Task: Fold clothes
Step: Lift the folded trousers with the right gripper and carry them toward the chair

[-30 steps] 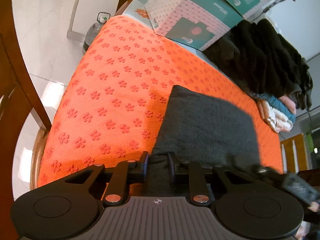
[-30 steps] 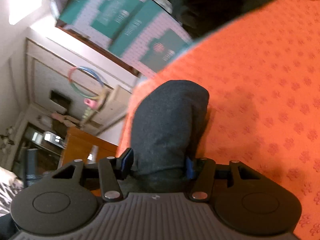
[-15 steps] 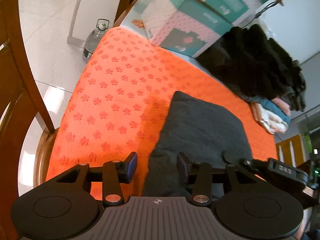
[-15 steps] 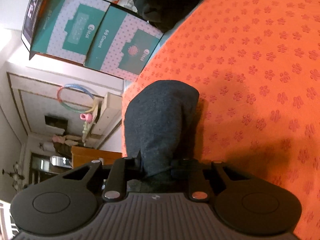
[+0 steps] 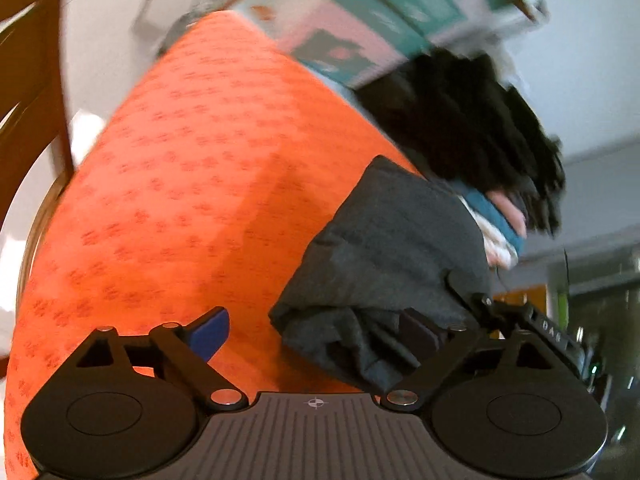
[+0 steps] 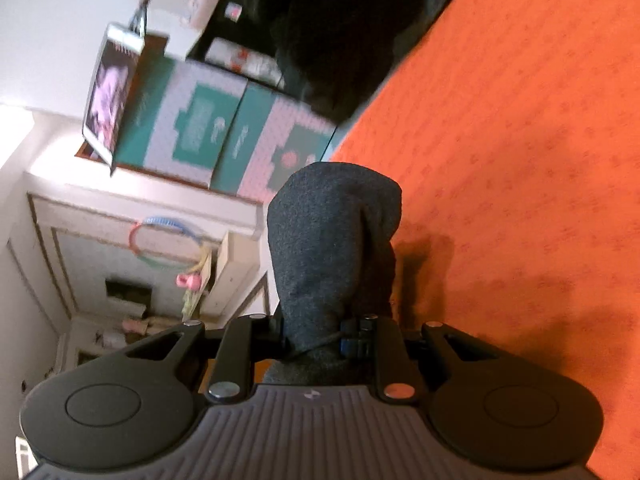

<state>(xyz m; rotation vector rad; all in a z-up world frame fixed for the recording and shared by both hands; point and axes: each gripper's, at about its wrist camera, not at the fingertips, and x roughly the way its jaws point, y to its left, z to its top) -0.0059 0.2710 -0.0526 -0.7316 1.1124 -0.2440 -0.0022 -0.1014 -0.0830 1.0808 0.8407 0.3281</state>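
A folded dark grey garment (image 5: 392,256) is lifted off the orange flower-patterned cloth (image 5: 192,184). My left gripper (image 5: 316,334) is open, its jaws wide apart, with the garment's bunched edge in front of its right finger. My right gripper (image 6: 320,336) is shut on the grey garment (image 6: 332,240), which stands up folded over above the orange cloth (image 6: 520,160). The right gripper's body (image 5: 536,324) shows at the garment's right edge in the left wrist view.
A pile of black clothes (image 5: 480,120) lies on folded teal, pink and white items (image 5: 500,224) at the cloth's far side. Teal and pink cartons (image 5: 360,12) stand behind; they show in the right wrist view (image 6: 224,128) too. A wooden chair (image 5: 28,80) stands at left.
My left gripper has opened and let go of the grey garment. My right gripper has closed on it and lifted it off the cloth toward the pile of clothes.
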